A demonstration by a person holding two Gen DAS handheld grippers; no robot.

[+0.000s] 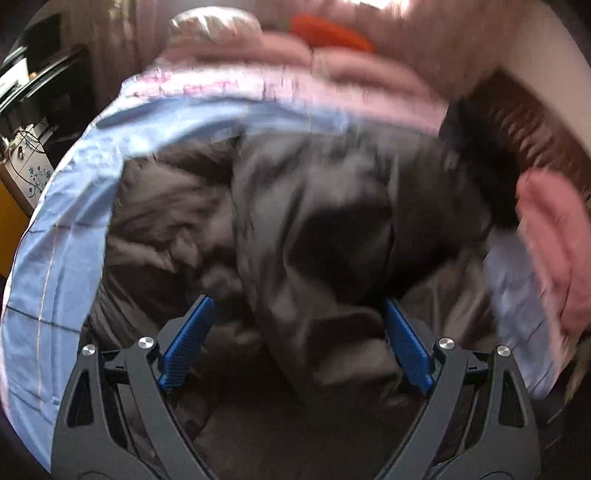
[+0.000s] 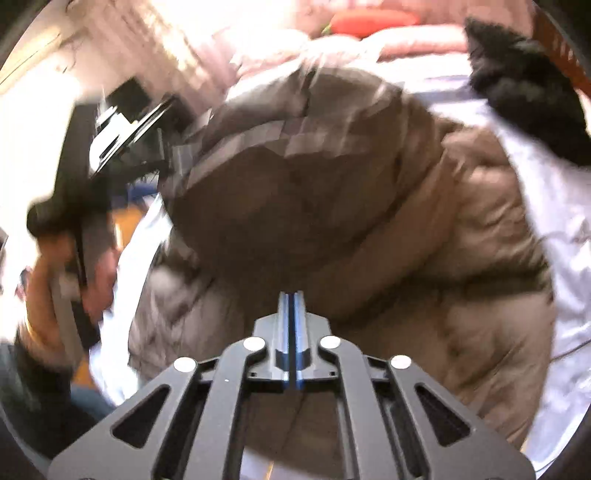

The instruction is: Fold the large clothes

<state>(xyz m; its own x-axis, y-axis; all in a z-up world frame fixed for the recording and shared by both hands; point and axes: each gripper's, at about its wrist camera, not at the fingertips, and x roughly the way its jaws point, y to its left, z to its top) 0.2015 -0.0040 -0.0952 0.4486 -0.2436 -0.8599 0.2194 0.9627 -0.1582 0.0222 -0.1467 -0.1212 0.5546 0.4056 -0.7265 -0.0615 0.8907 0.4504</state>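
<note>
A large brown-grey puffer jacket lies crumpled on a light blue bed sheet, its black fur trim at the upper right. My left gripper is wide open just above the jacket, and a raised fold runs down between the blue pads without being pinched. In the right wrist view the jacket fills the middle and the fur trim sits top right. My right gripper hovers over the jacket's near part with its pads together and no cloth visible between them. Both views are blurred.
A pink quilt and an orange-red object lie at the bed's far end, and a pink cloth at the right. A brown headboard borders the right side. A person's hand holds a dark handle at left. A flower-patterned box stands beside the bed.
</note>
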